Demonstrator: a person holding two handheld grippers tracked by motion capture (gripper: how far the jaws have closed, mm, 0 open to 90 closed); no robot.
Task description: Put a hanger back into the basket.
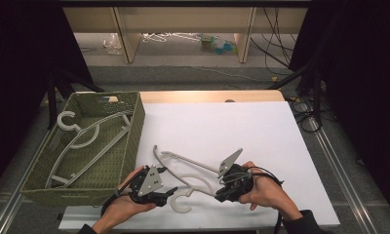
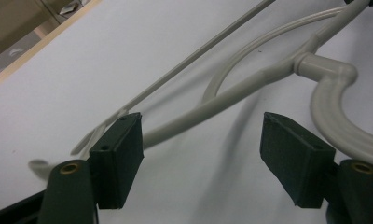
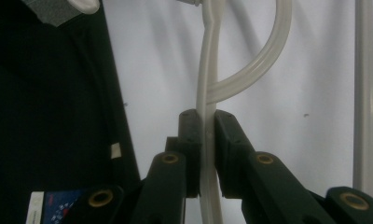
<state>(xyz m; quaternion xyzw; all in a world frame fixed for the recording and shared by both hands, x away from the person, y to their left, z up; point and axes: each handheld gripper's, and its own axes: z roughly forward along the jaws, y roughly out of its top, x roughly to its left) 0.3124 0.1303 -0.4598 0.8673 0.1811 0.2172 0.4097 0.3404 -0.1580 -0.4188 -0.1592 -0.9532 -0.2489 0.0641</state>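
Grey plastic hanger (image 1: 183, 178) lies on the white counter (image 1: 261, 131) near its 6 o'clock edge, hook end toward the person. Right gripper (image 3: 207, 128): fingers pressed onto one thin arm of the hanger, pinching it edge-on. Left gripper (image 2: 201, 156): fingers spread wide, nothing between them, the other hanger arm running just past the left finger (image 2: 117, 156) and the hook curve at about 2 o'clock from it. Green woven basket (image 1: 129, 146) sits at 9 o'clock on the counter with more hangers (image 1: 86, 141) already inside. Risks, as judged: the pinch is on a narrow, smooth, rounded bar, so the hanger may pivot or slip when lifted, since most of its length hangs to one side of the grip. If the left gripper closes where it stands, it may catch the arm off-centre or miss it. On transfer, the hook or long bar could snag the basket rim or tangle with the hangers inside. The right gripper's cable trails close to the hanger and might drag it.
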